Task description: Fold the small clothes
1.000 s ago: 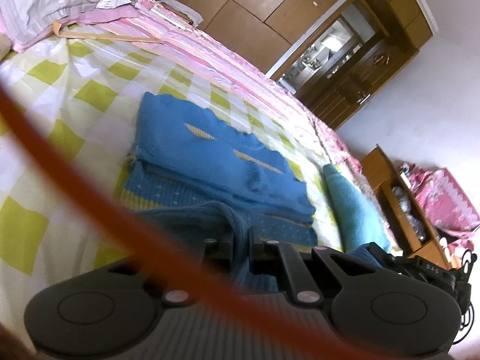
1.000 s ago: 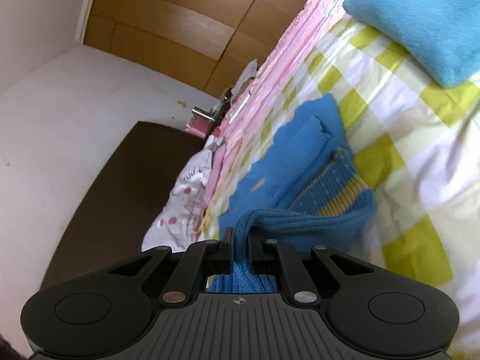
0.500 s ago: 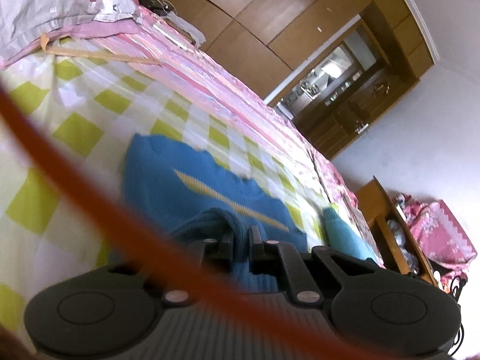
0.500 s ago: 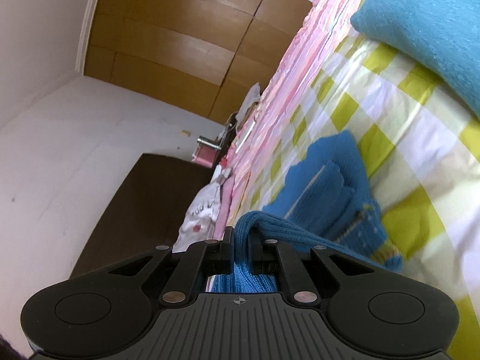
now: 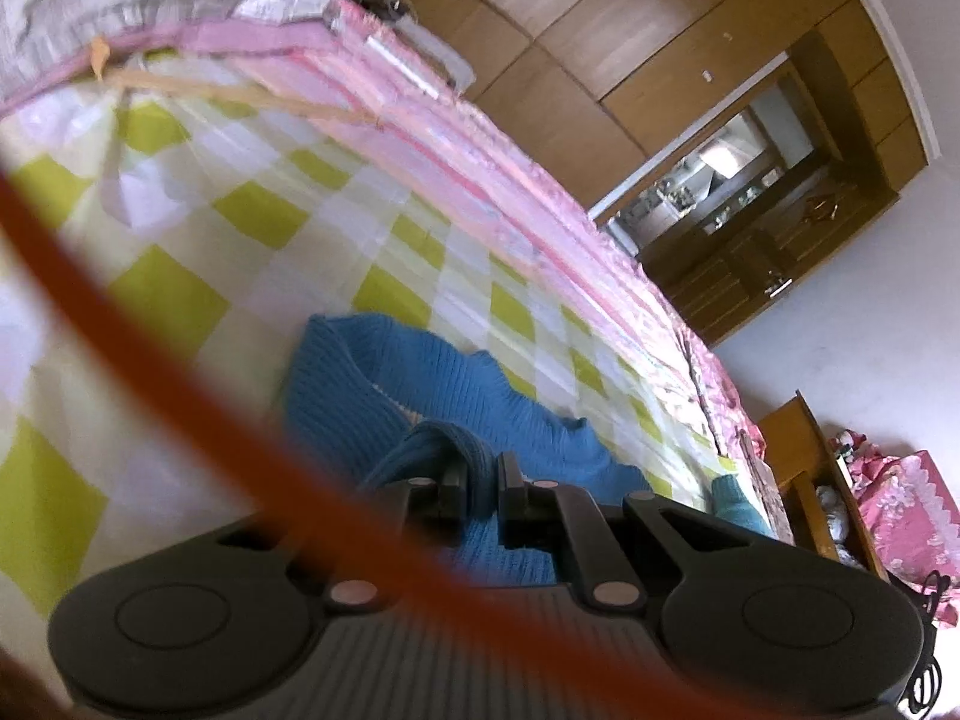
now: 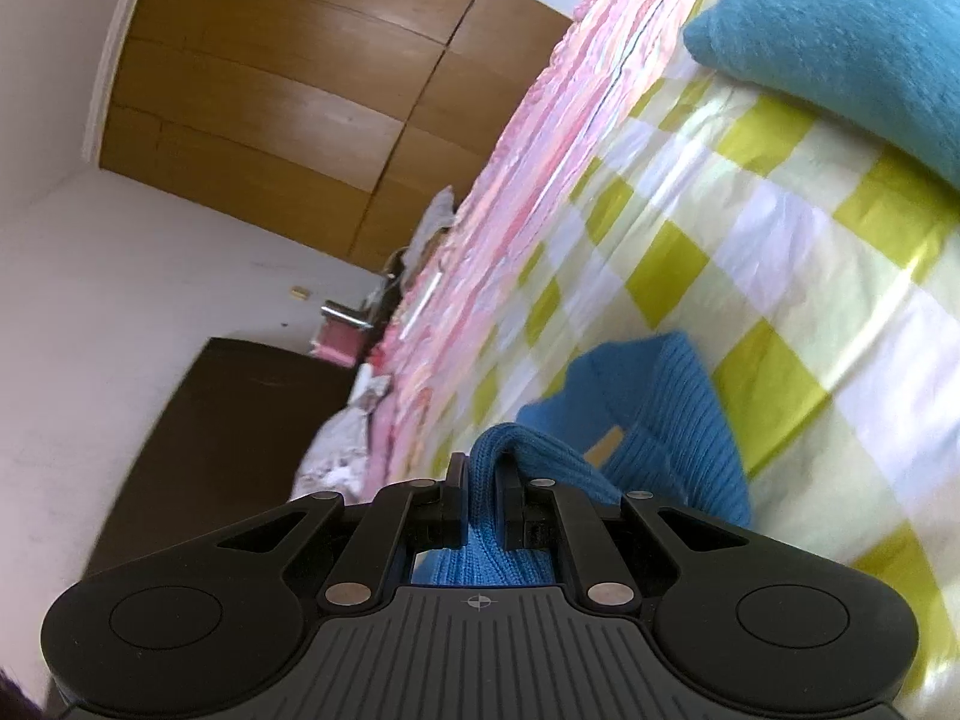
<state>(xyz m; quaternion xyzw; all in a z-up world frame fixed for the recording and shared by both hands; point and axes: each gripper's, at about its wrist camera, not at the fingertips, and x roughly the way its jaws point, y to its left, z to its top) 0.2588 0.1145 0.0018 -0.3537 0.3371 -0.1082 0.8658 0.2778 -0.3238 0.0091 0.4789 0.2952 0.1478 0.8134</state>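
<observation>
Since a second ago we have carried the blue ribbed knit sweater (image 5: 384, 414) forward over the yellow-and-white checked bedsheet (image 5: 252, 216), our left gripper (image 5: 480, 480) clamped on its fold and our right gripper (image 6: 483, 501), jaws just eased slightly wider, pinching another fold.

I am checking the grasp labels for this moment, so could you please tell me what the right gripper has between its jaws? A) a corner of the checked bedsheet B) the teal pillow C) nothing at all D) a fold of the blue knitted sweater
D: in the right wrist view, the right gripper has a bunched fold of the blue knitted sweater clamped between its jaws, above the checked bedsheet.
</observation>
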